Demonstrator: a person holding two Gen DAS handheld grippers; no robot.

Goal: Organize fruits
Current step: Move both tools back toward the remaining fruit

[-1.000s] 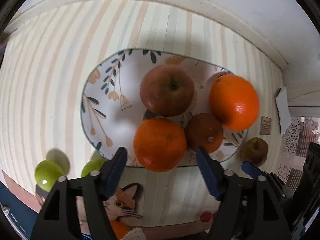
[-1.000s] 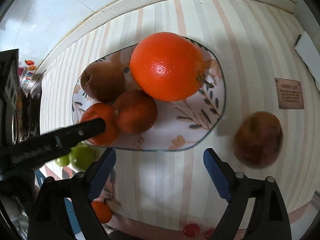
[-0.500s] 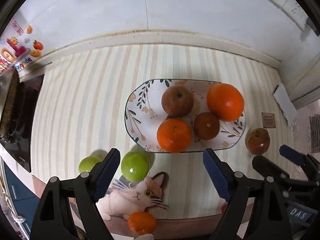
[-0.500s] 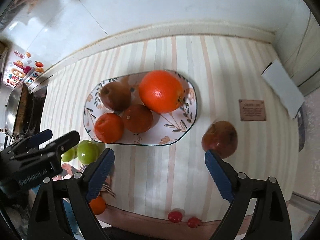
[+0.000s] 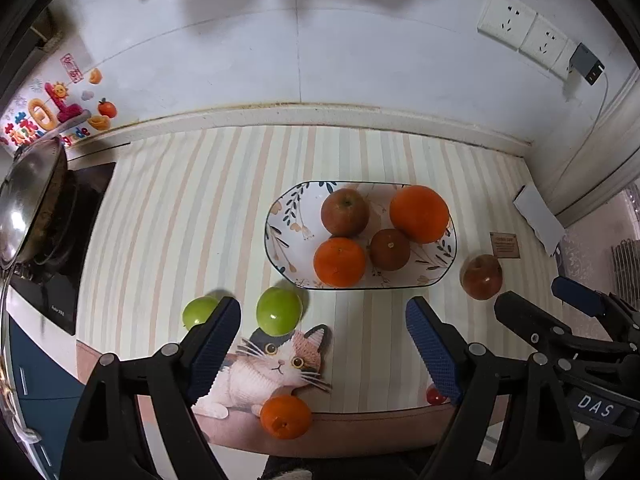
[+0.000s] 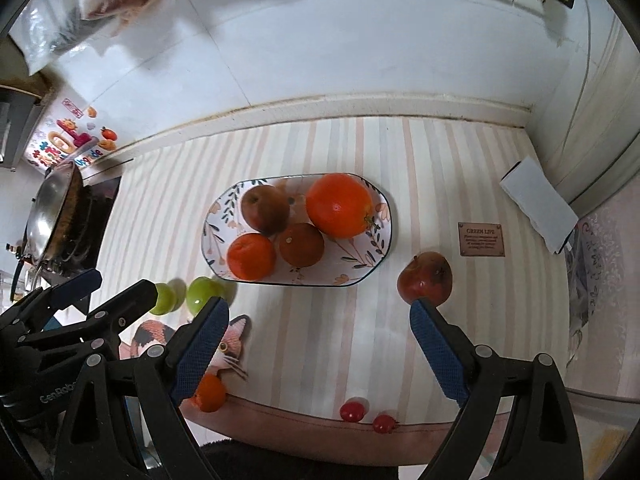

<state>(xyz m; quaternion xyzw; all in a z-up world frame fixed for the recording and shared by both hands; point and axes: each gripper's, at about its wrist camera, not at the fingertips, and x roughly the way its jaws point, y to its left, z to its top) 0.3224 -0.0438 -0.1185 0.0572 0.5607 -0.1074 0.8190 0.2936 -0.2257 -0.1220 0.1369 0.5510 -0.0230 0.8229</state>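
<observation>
A floral oval plate (image 5: 280, 232) (image 6: 380, 236) on the striped mat holds a red apple (image 5: 345, 212) (image 6: 265, 208), a big orange (image 5: 419, 213) (image 6: 339, 205), a smaller orange (image 5: 339, 261) (image 6: 251, 257) and a brownish orange (image 5: 389, 249) (image 6: 301, 245). Off the plate lie two green apples (image 5: 278, 310) (image 5: 197, 311), a small orange (image 5: 285, 417) (image 6: 209, 392) at the mat's front edge, and a dark red fruit (image 5: 481, 277) (image 6: 425, 278) to the right. My left gripper (image 5: 324, 344) and right gripper (image 6: 320, 344) hang well above the mat, both open and empty.
A wok (image 5: 28, 204) sits on a black hob at the left. Two small red tomatoes (image 6: 352, 411) lie near the front edge. A white card (image 6: 536, 204) leans in the right corner, by a small brown label (image 6: 481, 239). Wall sockets (image 5: 520, 28) are above.
Both grippers have risen and pulled back from the plate, so more of the counter shows. The left jaws stand a bit wider than before. No fruit moved.
</observation>
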